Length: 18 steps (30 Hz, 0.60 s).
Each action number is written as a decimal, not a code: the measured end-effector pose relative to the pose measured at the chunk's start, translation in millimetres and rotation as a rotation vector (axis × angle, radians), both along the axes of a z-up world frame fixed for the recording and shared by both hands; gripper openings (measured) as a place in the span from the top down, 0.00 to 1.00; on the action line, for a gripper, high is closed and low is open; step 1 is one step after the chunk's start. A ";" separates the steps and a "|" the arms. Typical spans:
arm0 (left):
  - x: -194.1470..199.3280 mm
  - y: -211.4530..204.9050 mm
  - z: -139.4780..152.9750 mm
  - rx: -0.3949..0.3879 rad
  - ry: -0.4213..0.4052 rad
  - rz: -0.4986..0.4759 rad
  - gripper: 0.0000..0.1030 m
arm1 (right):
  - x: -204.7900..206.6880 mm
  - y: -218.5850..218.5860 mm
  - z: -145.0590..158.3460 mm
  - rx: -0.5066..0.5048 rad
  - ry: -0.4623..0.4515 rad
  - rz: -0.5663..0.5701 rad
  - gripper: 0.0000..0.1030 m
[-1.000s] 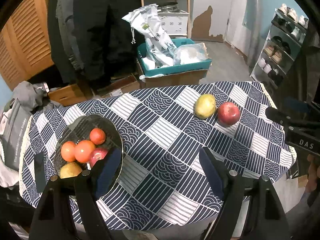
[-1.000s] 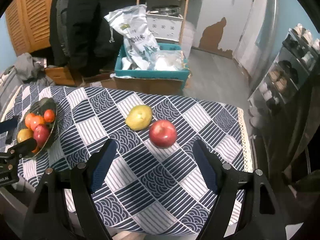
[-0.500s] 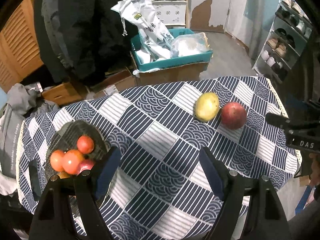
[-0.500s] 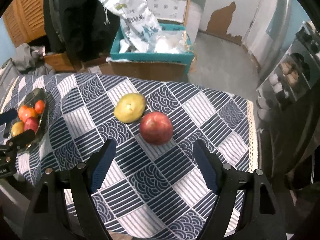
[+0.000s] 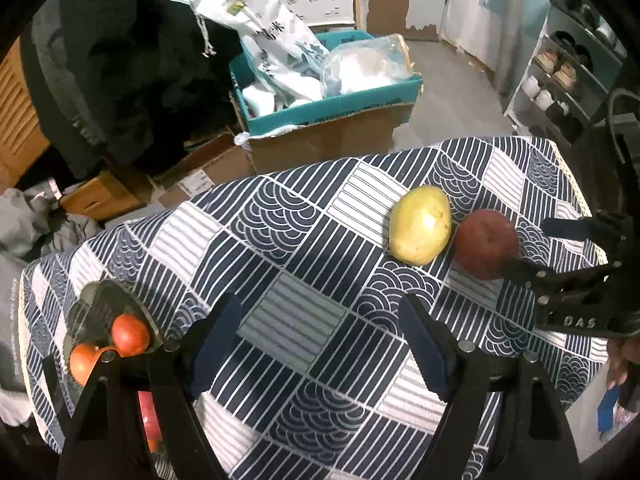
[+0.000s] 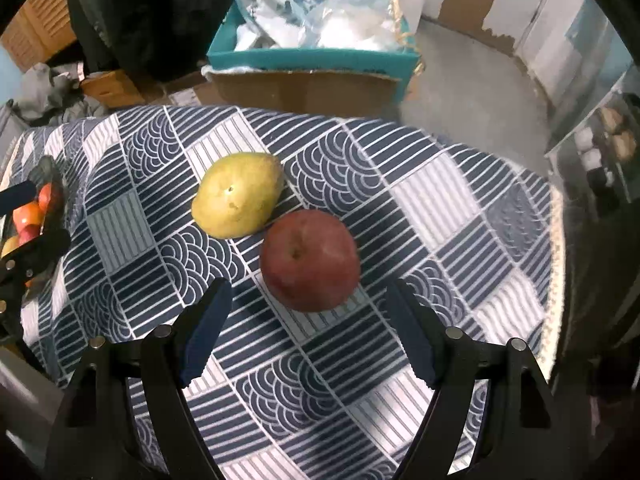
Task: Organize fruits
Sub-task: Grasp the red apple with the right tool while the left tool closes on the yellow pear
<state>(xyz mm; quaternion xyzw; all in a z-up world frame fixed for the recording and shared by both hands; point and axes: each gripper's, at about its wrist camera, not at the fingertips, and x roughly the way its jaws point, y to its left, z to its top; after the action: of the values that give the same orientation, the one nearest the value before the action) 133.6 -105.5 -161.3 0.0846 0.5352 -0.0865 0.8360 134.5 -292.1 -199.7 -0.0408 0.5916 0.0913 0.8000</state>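
A red apple (image 6: 310,260) and a yellow-green pear (image 6: 236,194) lie side by side on the patterned tablecloth (image 6: 440,200). My right gripper (image 6: 308,326) is open and empty, its jaws just short of the apple on either side. It also shows in the left wrist view (image 5: 536,248), close to the apple (image 5: 486,250) and pear (image 5: 420,224). My left gripper (image 5: 320,340) is open and empty above the cloth. A dark glass plate (image 5: 100,308) at the left holds several fruits, among them orange-red ones (image 5: 130,334).
Beyond the table's far edge stands a teal tray (image 5: 320,108) of white bags on a cardboard box (image 5: 320,140). A shoe rack (image 5: 560,76) stands at the right. Grey clothes (image 5: 28,216) lie on the floor at the left.
Both grippers have moved forward and lower. The right one has closed in on the apple. The plate has slid toward the lower left of the left wrist view.
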 end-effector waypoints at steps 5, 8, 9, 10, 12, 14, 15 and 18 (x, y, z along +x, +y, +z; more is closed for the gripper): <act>12.4 -6.6 -16.2 -0.013 0.020 -0.016 0.20 | 8.7 4.2 -18.9 -0.009 0.018 0.009 0.24; 18.9 -10.2 -26.7 -0.012 0.036 -0.021 0.20 | 13.8 2.4 -27.4 -0.003 0.029 -0.001 0.24; 21.4 -11.3 -30.2 -0.014 0.043 -0.022 0.20 | 15.5 1.6 -29.5 0.003 0.031 -0.003 0.24; 23.1 -12.1 -32.9 -0.016 0.048 -0.022 0.20 | 17.7 0.9 -31.7 0.010 0.032 -0.007 0.24; 26.9 -12.9 -38.8 -0.028 0.060 -0.019 0.20 | 21.1 0.0 -35.8 0.025 0.037 -0.011 0.24; 30.3 -13.7 -43.7 -0.039 0.070 -0.017 0.20 | 24.7 0.6 -40.5 0.024 0.047 -0.013 0.24; 31.9 -13.7 -46.6 -0.042 0.076 -0.014 0.20 | 26.4 0.9 -42.9 0.021 0.052 -0.013 0.24; 35.9 -15.1 -52.6 -0.049 0.091 -0.013 0.20 | 28.6 -1.5 -49.6 0.031 0.065 -0.021 0.24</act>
<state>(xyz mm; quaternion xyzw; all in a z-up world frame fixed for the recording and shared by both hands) 169.5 -120.6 -213.9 0.0635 0.5700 -0.1090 0.8119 163.1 -293.7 -249.3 -0.0194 0.6164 0.0932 0.7817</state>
